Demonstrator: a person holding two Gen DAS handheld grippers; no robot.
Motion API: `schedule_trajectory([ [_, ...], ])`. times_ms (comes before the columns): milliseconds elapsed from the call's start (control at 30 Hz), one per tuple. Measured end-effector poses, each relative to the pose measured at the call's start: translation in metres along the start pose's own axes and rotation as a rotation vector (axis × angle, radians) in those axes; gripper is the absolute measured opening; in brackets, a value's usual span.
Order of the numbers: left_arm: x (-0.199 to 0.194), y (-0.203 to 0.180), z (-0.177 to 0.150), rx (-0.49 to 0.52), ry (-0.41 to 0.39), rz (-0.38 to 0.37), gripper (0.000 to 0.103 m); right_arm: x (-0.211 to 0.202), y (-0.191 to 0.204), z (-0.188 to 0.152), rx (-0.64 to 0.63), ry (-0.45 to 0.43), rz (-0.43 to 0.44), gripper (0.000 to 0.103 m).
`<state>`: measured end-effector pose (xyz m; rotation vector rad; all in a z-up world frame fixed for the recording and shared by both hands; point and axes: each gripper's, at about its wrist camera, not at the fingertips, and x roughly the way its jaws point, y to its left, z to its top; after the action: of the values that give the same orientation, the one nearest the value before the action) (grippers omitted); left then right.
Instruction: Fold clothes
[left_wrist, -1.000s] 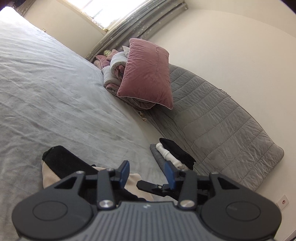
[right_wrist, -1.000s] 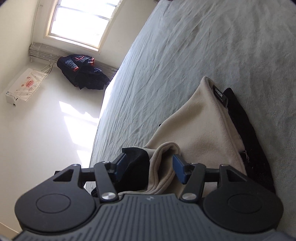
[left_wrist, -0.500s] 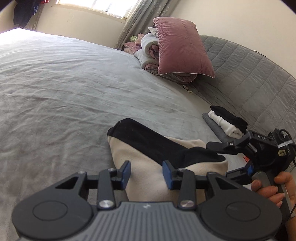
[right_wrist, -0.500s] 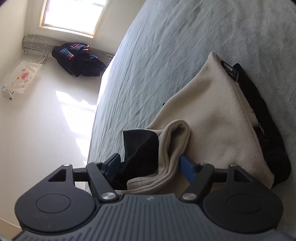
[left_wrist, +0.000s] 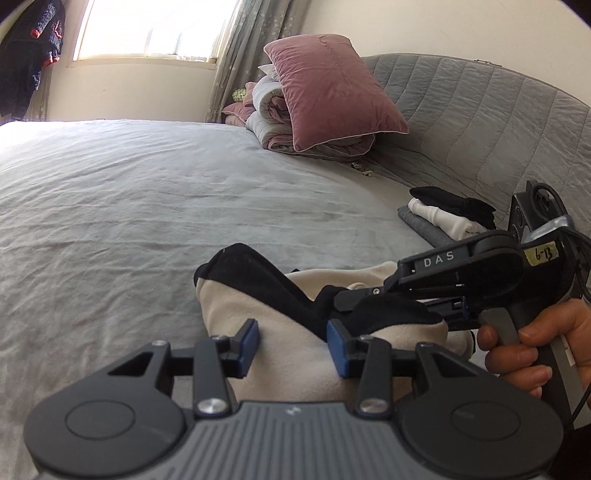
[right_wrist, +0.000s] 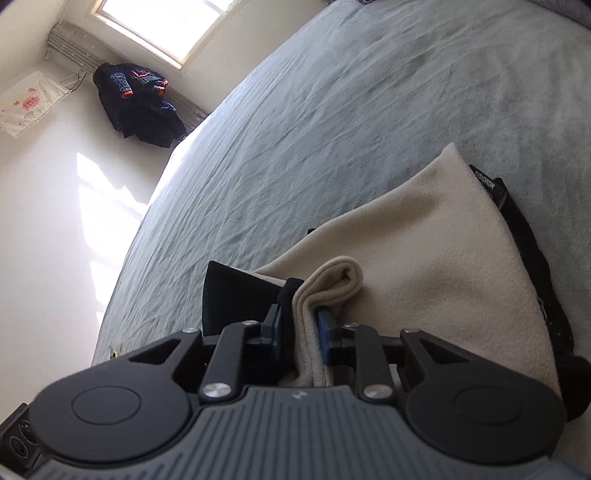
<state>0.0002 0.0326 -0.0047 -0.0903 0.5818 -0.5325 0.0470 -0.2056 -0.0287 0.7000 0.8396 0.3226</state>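
A cream and black fleece garment (left_wrist: 288, 332) lies bunched on the grey bed (left_wrist: 147, 206). My left gripper (left_wrist: 291, 341) hovers open just above its near cream edge, nothing between the fingers. In the right wrist view the same garment (right_wrist: 424, 266) spreads ahead, and my right gripper (right_wrist: 299, 325) is shut on a rolled cream fold with black lining. The left wrist view shows that right gripper (left_wrist: 354, 299) from the side, held by a hand (left_wrist: 535, 350), pinching the garment's black part.
A small stack of folded clothes (left_wrist: 447, 218) sits at the bed's right edge beside a grey quilted headboard (left_wrist: 480, 129). A pink pillow (left_wrist: 332, 88) leans on rolled bedding. Dark clothing (right_wrist: 140, 103) hangs by the window.
The right gripper went from open around the fold to shut on it. The left gripper swung level and came closer to the garment, staying open.
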Motion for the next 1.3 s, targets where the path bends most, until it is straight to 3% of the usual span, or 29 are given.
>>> schedule_trajectory([
  [267, -0.013, 0.015, 0.013, -0.078, -0.081, -0.031, 0.043, -0.031, 0.009, 0.015, -0.107, -0.16, 0.098, 0.019],
  [433, 0.001, 0.015, 0.011, -0.161, -0.058, -0.107, 0.039, -0.038, -0.005, 0.033, -0.093, -0.194, 0.121, 0.019],
  [900, 0.032, -0.047, -0.002, 0.064, -0.026, -0.154, 0.038, -0.054, -0.073, 0.034, 0.008, -0.218, 0.125, 0.019],
  [1100, 0.046, -0.067, -0.014, 0.152, -0.001, -0.152, 0.038, -0.058, -0.093, 0.024, 0.045, -0.194, 0.081, 0.019],
  [1200, 0.048, -0.074, -0.019, 0.199, -0.014, -0.133, 0.037, -0.063, -0.091, 0.019, 0.018, -0.2, 0.048, 0.029],
  [1233, 0.048, -0.075, -0.02, 0.209, -0.018, -0.128, 0.037, -0.067, -0.087, 0.017, -0.009, -0.208, 0.028, 0.038],
  [1300, 0.046, -0.075, -0.02, 0.209, -0.02, -0.127, 0.037, -0.077, -0.078, 0.013, -0.067, -0.234, 0.007, 0.041],
])
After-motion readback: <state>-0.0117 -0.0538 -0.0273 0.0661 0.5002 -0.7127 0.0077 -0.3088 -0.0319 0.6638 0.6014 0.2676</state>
